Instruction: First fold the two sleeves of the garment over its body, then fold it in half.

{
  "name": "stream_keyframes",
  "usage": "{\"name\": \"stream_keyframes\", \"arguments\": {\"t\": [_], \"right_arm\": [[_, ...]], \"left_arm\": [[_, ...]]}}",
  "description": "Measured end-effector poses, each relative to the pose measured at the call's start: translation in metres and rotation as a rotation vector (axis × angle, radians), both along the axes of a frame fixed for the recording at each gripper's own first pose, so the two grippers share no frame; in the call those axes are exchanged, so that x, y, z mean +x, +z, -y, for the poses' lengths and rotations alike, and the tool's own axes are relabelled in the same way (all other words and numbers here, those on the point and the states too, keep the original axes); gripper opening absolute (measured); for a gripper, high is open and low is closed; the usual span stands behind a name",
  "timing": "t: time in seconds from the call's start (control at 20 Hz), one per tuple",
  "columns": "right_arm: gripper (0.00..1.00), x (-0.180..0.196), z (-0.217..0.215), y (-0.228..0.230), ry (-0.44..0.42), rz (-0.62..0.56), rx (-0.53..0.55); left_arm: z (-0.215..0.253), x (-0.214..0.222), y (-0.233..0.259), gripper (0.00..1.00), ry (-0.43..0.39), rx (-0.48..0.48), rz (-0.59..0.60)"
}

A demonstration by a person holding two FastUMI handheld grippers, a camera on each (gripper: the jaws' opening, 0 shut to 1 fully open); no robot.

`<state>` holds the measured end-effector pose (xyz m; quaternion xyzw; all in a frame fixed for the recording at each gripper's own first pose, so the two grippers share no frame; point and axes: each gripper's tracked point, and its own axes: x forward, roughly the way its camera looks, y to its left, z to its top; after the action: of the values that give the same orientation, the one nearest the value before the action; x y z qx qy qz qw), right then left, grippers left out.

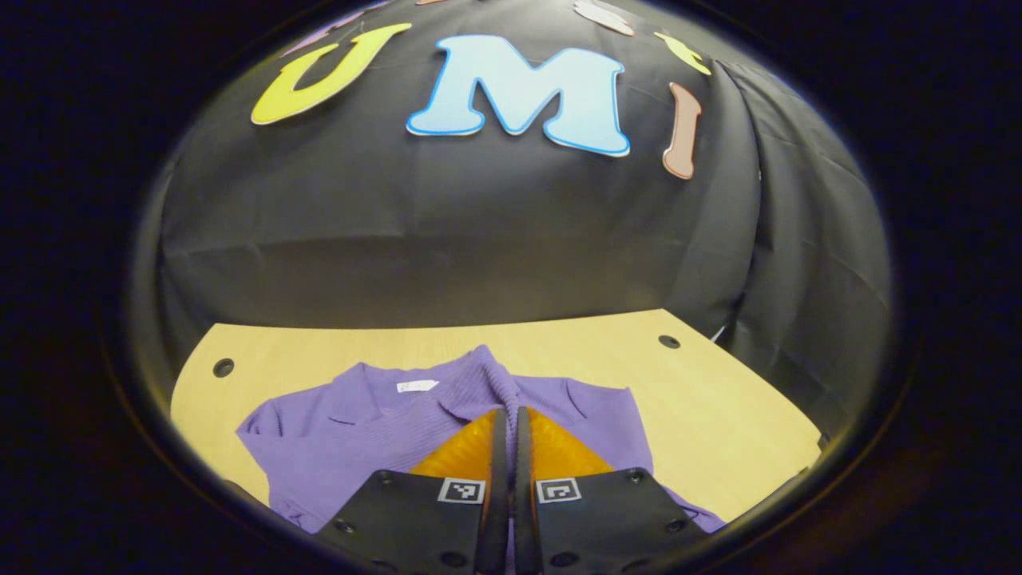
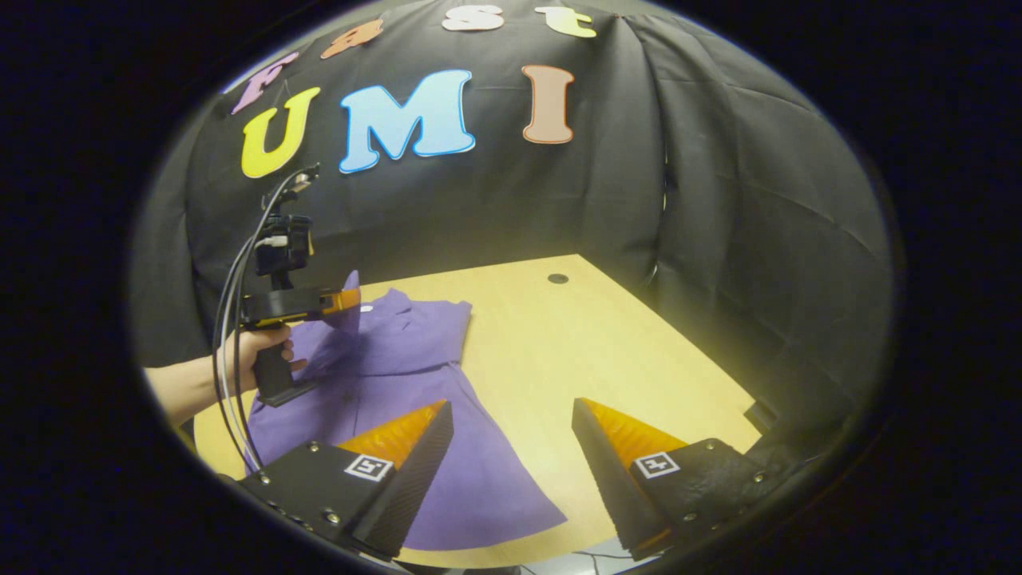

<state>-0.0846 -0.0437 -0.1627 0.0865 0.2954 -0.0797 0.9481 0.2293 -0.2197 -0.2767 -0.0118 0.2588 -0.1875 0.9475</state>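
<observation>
Where spread: purple garment (image 2: pixel 447 375) flat across the pale wooden surface (image 2: pixel 607 351), collar toward the booth wall, hem toward the near edge.
Garment look: ribbed knit, soft violet, pointed collar (image 1: pixel 447 403), small white neck label (image 1: pixel 417 386); flared lower body reaching the surface's near edge in the right claw view.
Sleeve: one sleeve (image 1: pixel 499 375) drawn up off the cloth into a ridge, rising to the left claw's tips in the left claw view; same fold seen pulled up in a peak (image 2: pixel 350 307) in the right claw view.
Left claw (image 1: pixel 508 423): fingers pressed together, pinched on the lifted sleeve fabric; held by a hand (image 2: pixel 259 351) on the grip, cables trailing beneath.
Right claw (image 2: pixel 511 447): fingers spread wide apart, holding nothing, poised above the garment's lower edge and bare surface; left finger over purple cloth, right finger over wood.
Surface holes: dark round hole (image 2: pixel 558 279) near the far corner.
</observation>
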Motion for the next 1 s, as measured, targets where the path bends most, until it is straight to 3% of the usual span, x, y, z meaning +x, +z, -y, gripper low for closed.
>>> {"name": "stream_keyframes", "arguments": {"t": [0.5,0.6,0.7,0.85,0.9,1.0], "right_arm": [[0.94,0.011,0.008,-0.042,0.190,-0.044,0.029],[0.94,0.014,0.010,-0.047,0.215,-0.045,0.017],[0.94,0.016,0.009,-0.051,0.222,-0.042,0.007],[0.94,0.018,0.005,-0.054,0.218,-0.044,0.000],[0.94,0.018,0.005,-0.055,0.214,-0.044,-0.010],[0.94,0.015,0.002,-0.056,0.214,-0.047,-0.027]], "left_arm": [[0.022,-0.014,-0.052,0.10,-0.010,0.158,-0.052],[0.024,-0.020,-0.053,0.22,-0.014,0.147,-0.062],[0.027,-0.027,-0.049,0.23,-0.025,0.119,-0.062],[0.027,-0.044,-0.041,0.51,-0.052,0.093,-0.070],[0.023,-0.050,-0.036,0.55,-0.051,0.086,-0.069],[0.011,-0.061,-0.028,0.78,-0.034,0.068,-0.060]]}}
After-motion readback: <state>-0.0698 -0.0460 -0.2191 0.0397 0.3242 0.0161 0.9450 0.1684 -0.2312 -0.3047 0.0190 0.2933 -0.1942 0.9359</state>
